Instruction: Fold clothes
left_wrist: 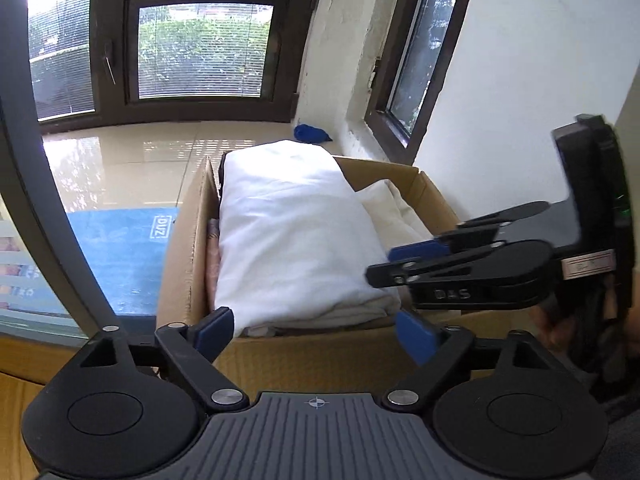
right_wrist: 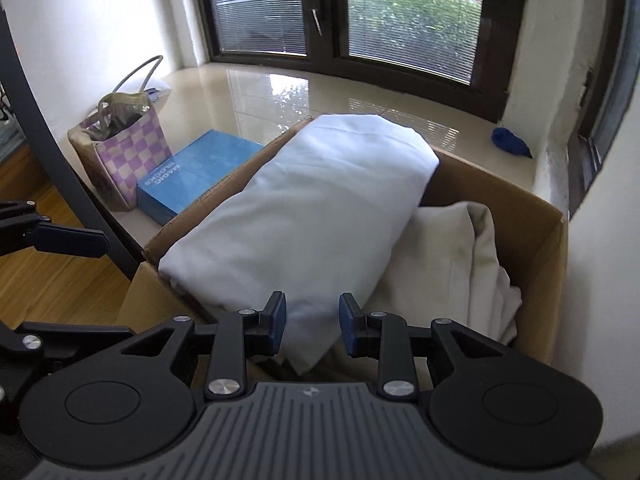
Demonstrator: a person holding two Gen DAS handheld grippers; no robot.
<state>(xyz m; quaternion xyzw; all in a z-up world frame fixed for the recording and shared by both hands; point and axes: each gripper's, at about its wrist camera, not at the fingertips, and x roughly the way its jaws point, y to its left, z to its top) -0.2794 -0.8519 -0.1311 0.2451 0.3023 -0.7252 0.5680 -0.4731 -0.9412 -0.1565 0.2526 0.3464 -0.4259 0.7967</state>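
Right wrist view: the folded white cloth, soft, light and limp, lies in the cardboard box along its left wall, best gripped at its near folded edge; left tongs and right tongs both stand released.

A checked bag stands beside a blue box; a blue rag lies apart.

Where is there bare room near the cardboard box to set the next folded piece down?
The glossy sill is bare between the cardboard box and the windows, up to the blue cloth by the right corner. Inside the box only the far right corner is empty. It is crowded left of the box: a blue box and checkered bag.
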